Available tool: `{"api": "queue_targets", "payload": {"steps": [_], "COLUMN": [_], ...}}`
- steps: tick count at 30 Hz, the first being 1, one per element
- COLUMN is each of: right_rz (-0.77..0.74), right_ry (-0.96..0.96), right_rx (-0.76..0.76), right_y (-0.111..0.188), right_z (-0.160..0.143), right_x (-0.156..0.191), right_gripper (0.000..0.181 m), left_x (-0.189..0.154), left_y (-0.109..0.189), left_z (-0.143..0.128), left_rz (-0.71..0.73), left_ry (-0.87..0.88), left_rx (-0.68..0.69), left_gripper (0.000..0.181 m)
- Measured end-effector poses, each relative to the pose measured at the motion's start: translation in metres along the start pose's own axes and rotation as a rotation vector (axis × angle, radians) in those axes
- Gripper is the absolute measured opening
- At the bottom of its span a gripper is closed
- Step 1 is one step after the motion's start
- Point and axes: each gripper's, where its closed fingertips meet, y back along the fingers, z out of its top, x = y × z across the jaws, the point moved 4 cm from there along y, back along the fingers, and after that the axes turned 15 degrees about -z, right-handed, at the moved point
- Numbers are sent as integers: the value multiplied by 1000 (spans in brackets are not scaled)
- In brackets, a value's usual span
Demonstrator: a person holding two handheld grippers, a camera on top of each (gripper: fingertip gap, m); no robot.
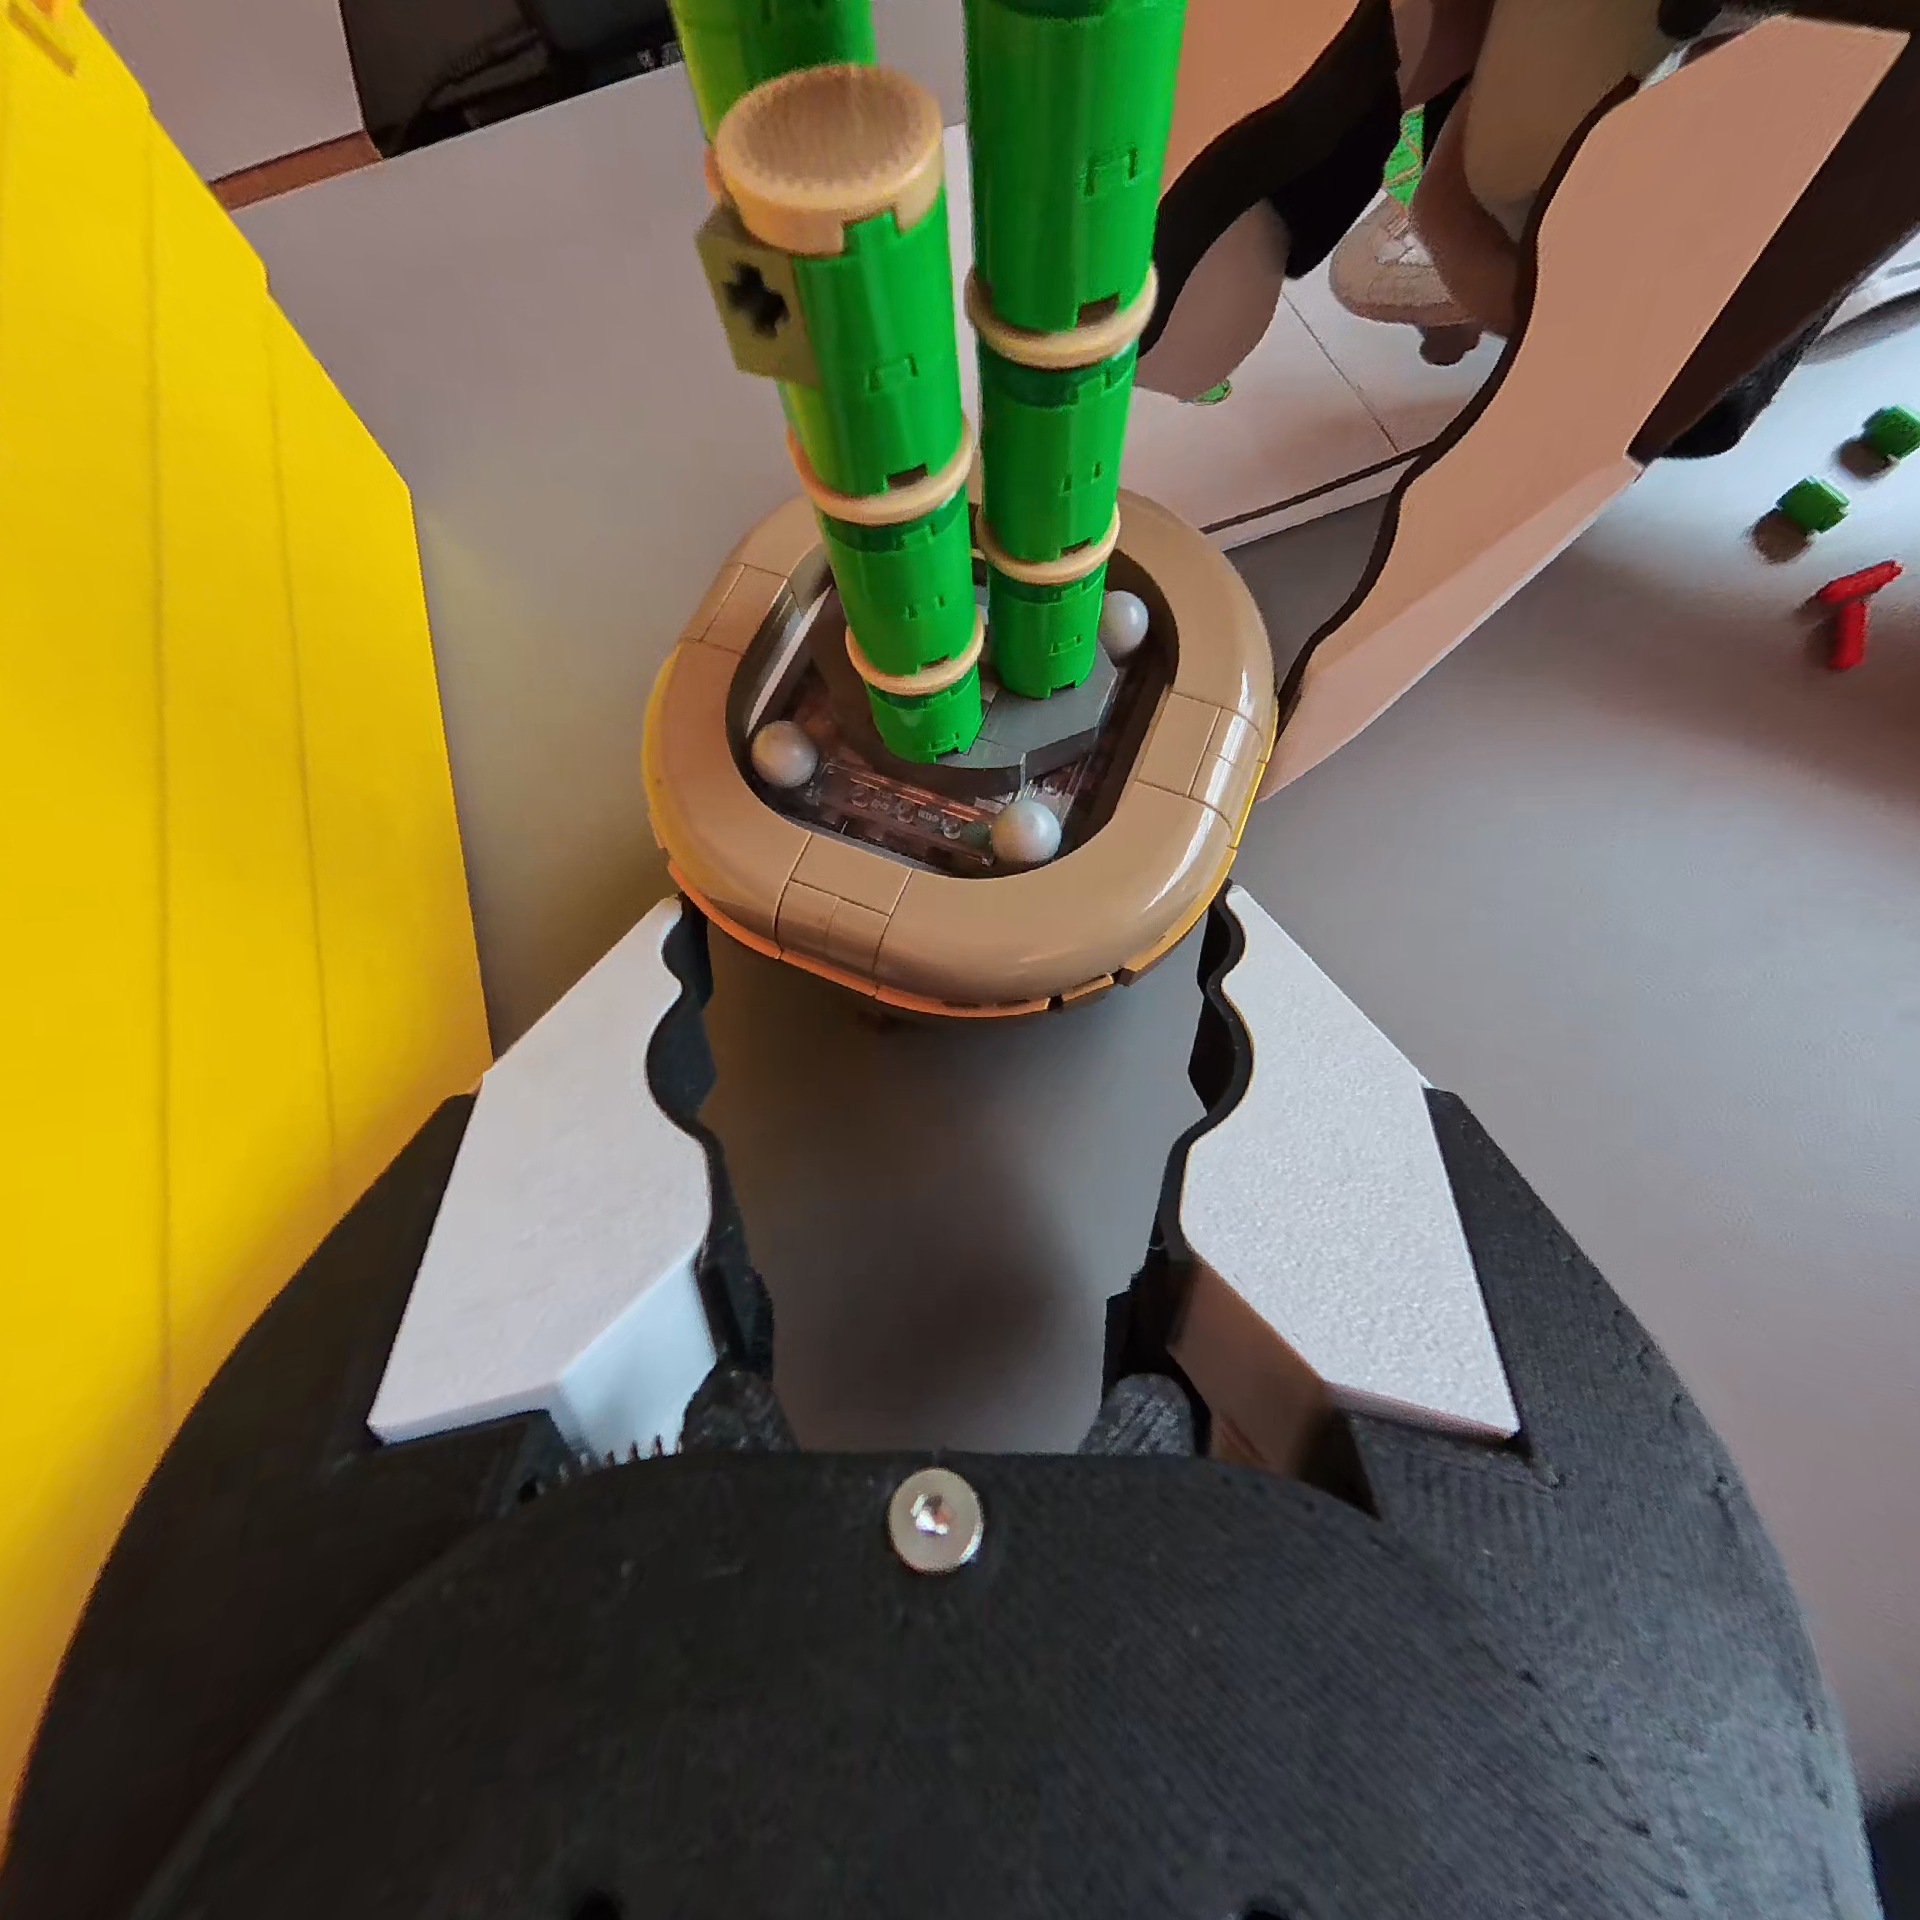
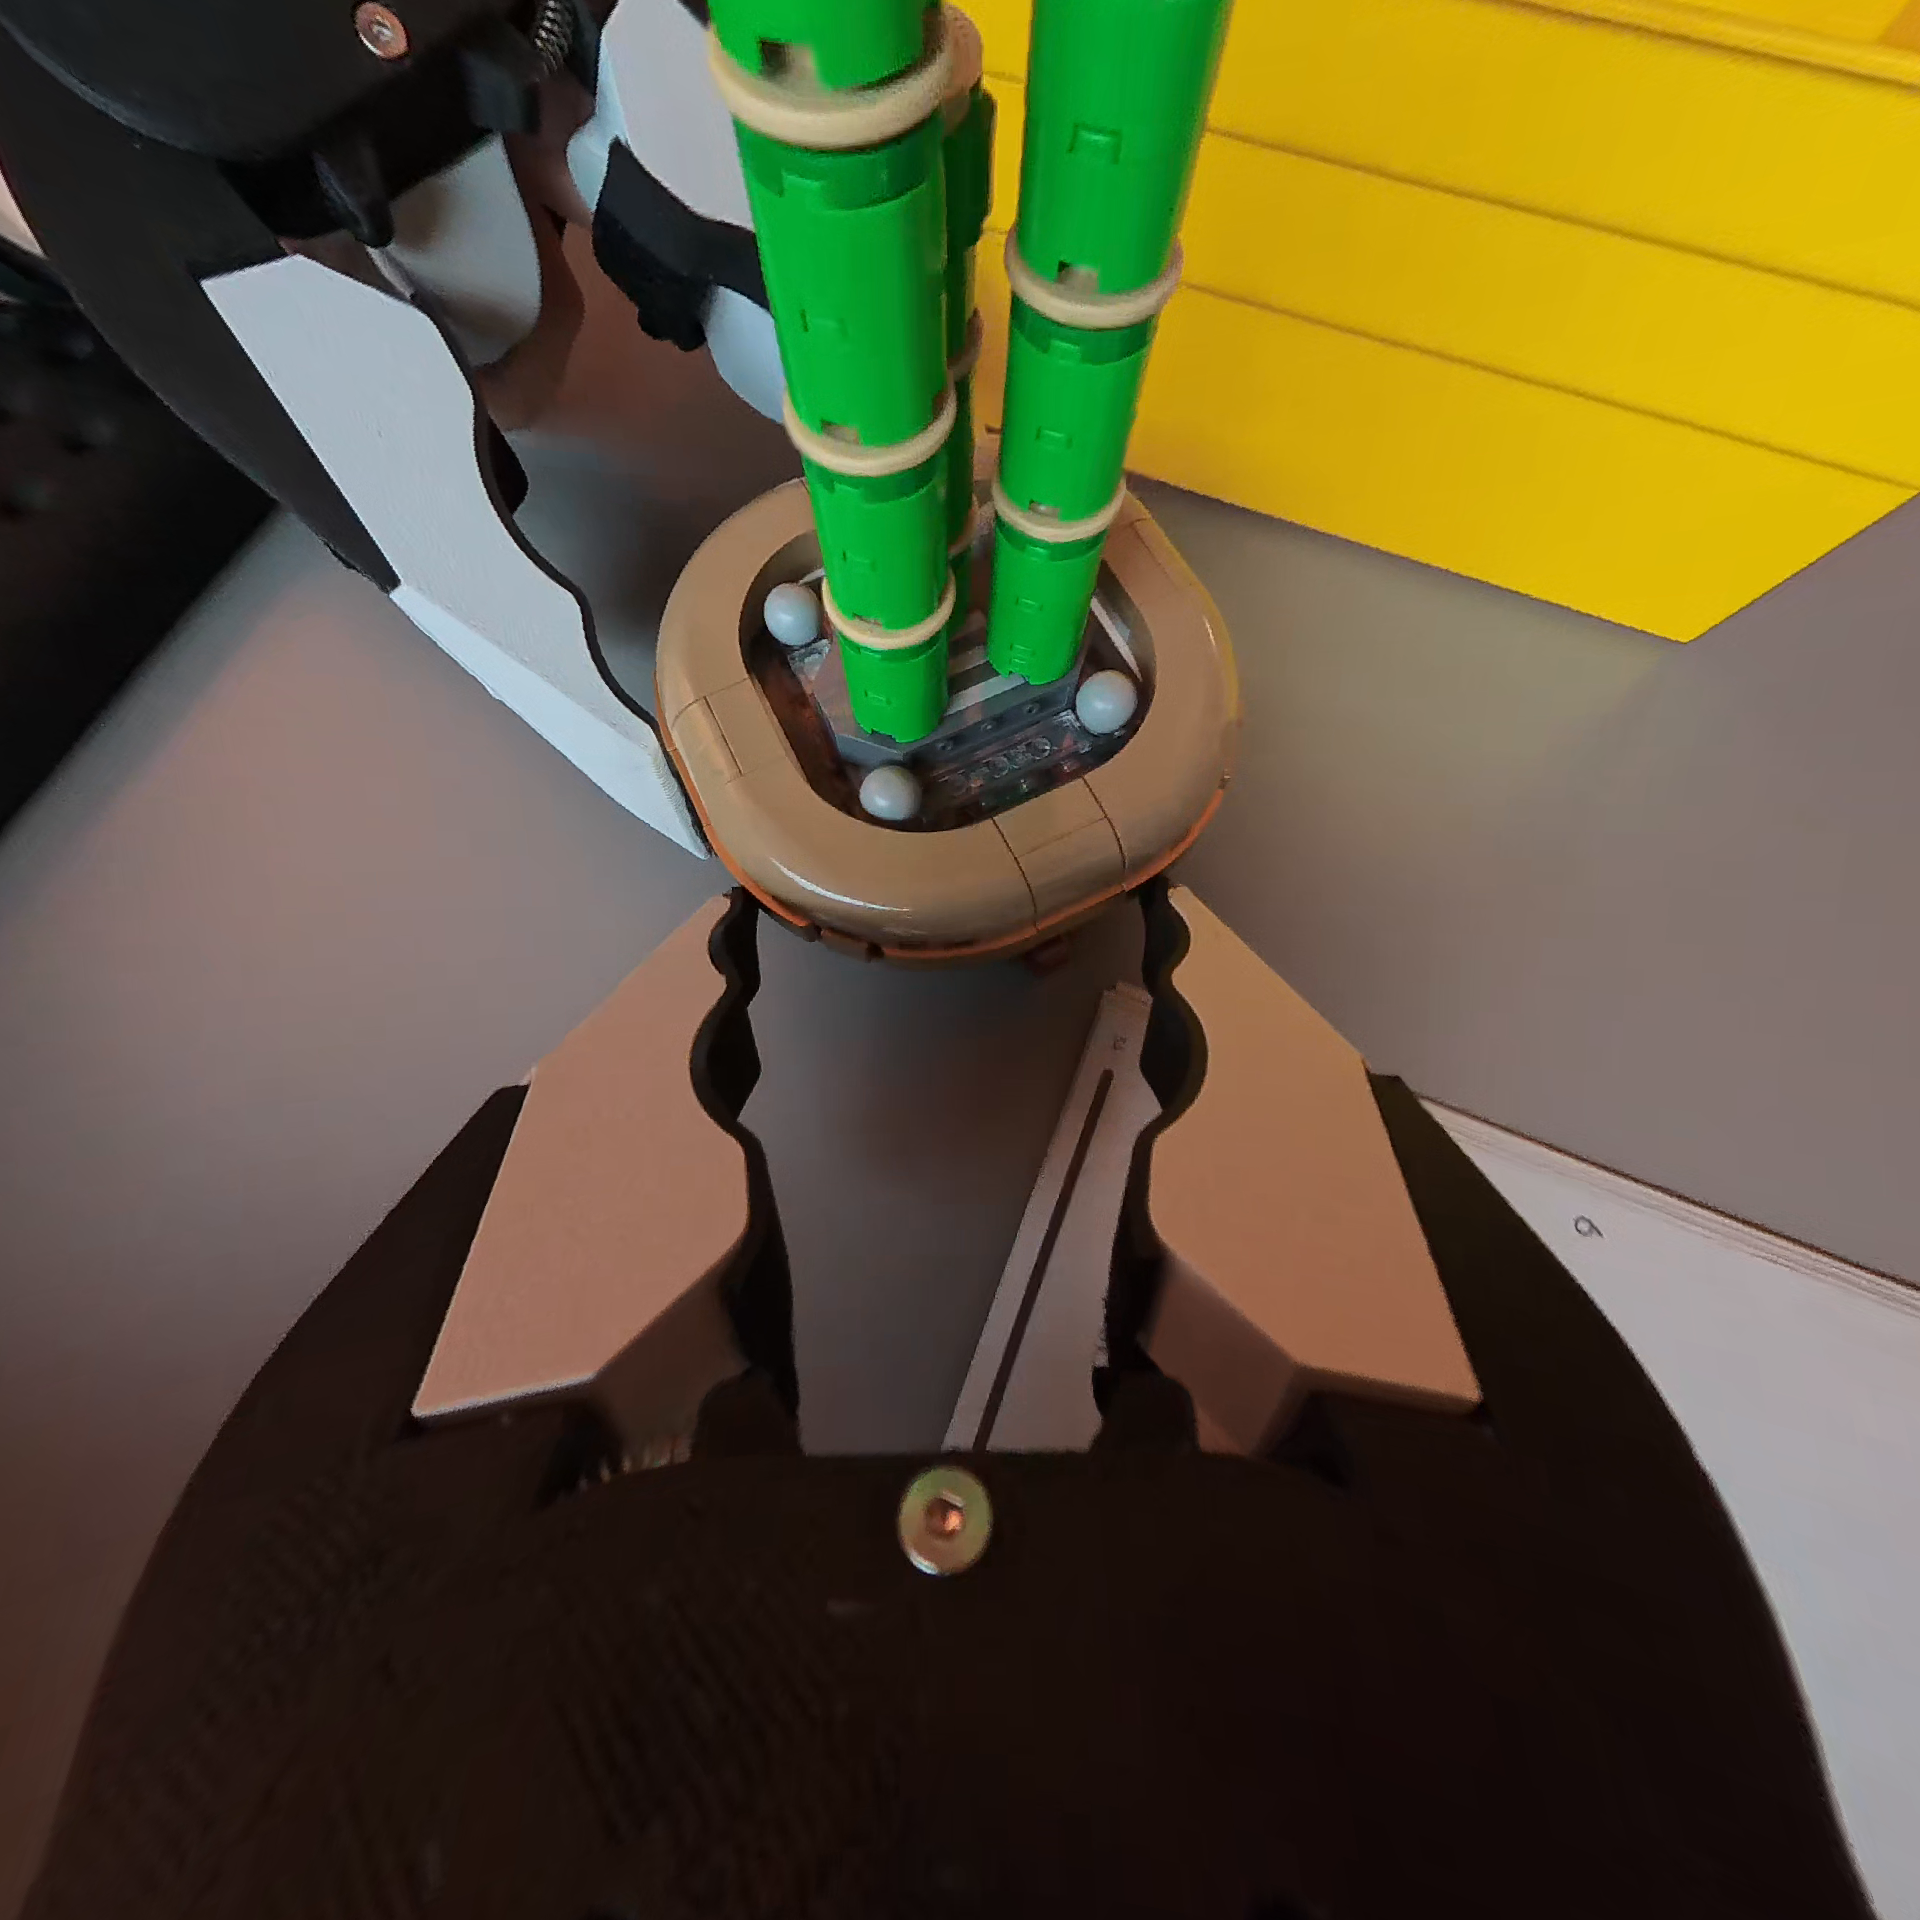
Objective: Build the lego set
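A Lego bamboo model stands on the grey table: a tan pot [image 1: 1039, 935] [image 2: 935, 862] holding three green stalks [image 1: 1049, 416] [image 2: 862, 416] with tan rings and grey balls at their foot. The short stalk has a tan round cap [image 1: 831, 156] and an olive connector [image 1: 753, 301] on its side. My left gripper [image 1: 956, 914] straddles the pot just under its rim, fingertips against both sides. My right gripper [image 2: 945, 909] straddles it the same way from another side. Each gripper's finger [image 1: 1455, 582] [image 2: 499, 582] shows in the other's view, touching the pot.
A tall yellow box [image 1: 208, 727] [image 2: 1558, 312] stands close beside the pot. Two loose green pieces [image 1: 1813, 504] and a red piece [image 1: 1855, 613] lie on the table to the right. A white board [image 2: 1714, 1351] lies at the right.
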Motion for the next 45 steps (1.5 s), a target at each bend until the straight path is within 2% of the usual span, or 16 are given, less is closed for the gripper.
{"api": "queue_targets", "payload": {"steps": [10,16,29,37,45], "right_rz": [-78,-92,-44,-24,-22], "right_ry": [4,30,35,10,-13], "right_rx": [10,48,158,157,138], "right_y": [23,29,6,-5,-12], "right_z": [-1,-1,-31,-35,-33], "right_x": [-32,-70,-153,-196,-208], "right_gripper": [73,74,73,63,60], "left_x": [8,28,81,111,123], "left_y": [-15,-36,-99,-120,-125], "left_z": [39,65,94,113,112], "left_rz": [14,6,59,139,144], "left_ry": [-82,-65,-6,57,132], "left_rx": [18,9,59,25,-17], "left_gripper": [94,94,93,94,94]}}
